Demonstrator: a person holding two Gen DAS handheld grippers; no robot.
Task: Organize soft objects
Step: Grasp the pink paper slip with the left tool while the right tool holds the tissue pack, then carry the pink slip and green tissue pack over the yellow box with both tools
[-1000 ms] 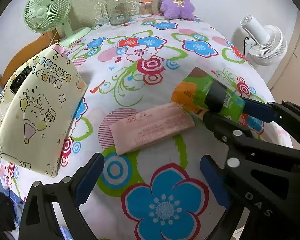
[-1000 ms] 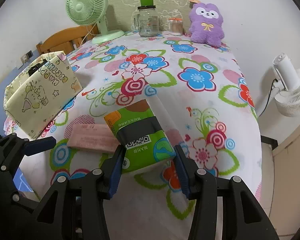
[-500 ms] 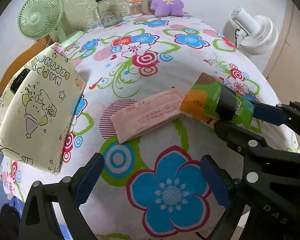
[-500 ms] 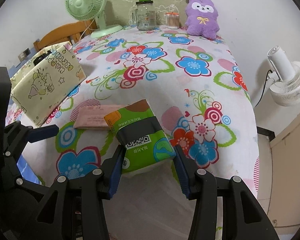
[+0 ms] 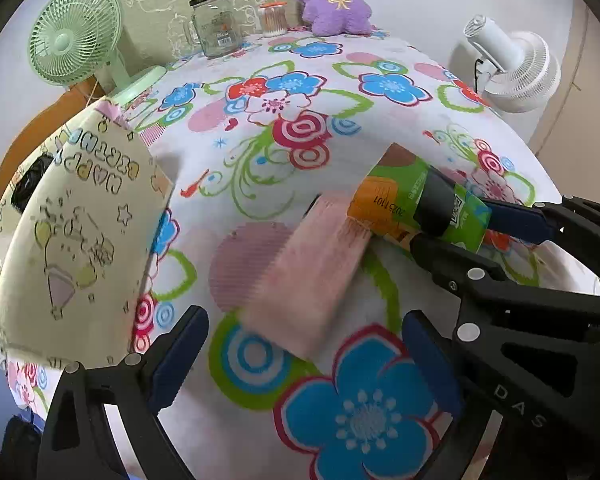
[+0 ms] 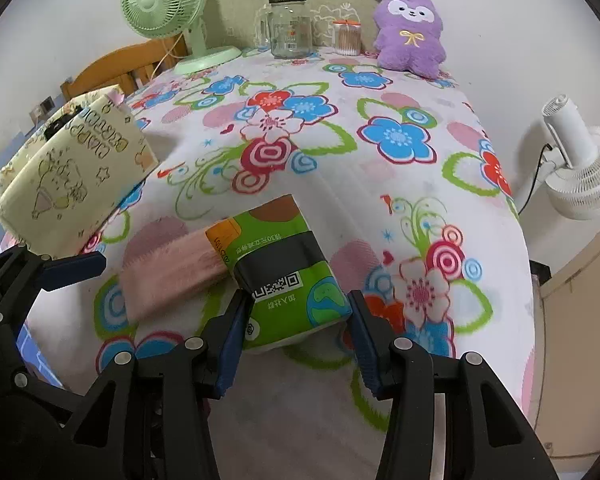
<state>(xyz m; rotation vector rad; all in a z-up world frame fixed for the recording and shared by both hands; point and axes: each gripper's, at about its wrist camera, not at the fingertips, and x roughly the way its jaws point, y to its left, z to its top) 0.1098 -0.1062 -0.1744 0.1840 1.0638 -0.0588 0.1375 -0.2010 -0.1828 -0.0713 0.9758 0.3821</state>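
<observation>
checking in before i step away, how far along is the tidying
Early. Nothing looks put away: no item can be seen in the gift bag at the table's left edge. In hand: the right gripper is shut on the green tissue pack, whose far end touches the pink pack, blurred on the cloth. The left gripper is open and empty. Left: both packs, maybe the purple plush.

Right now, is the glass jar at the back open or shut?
Shut. The glass jar stands upright with a black lid and green top on it.
</observation>
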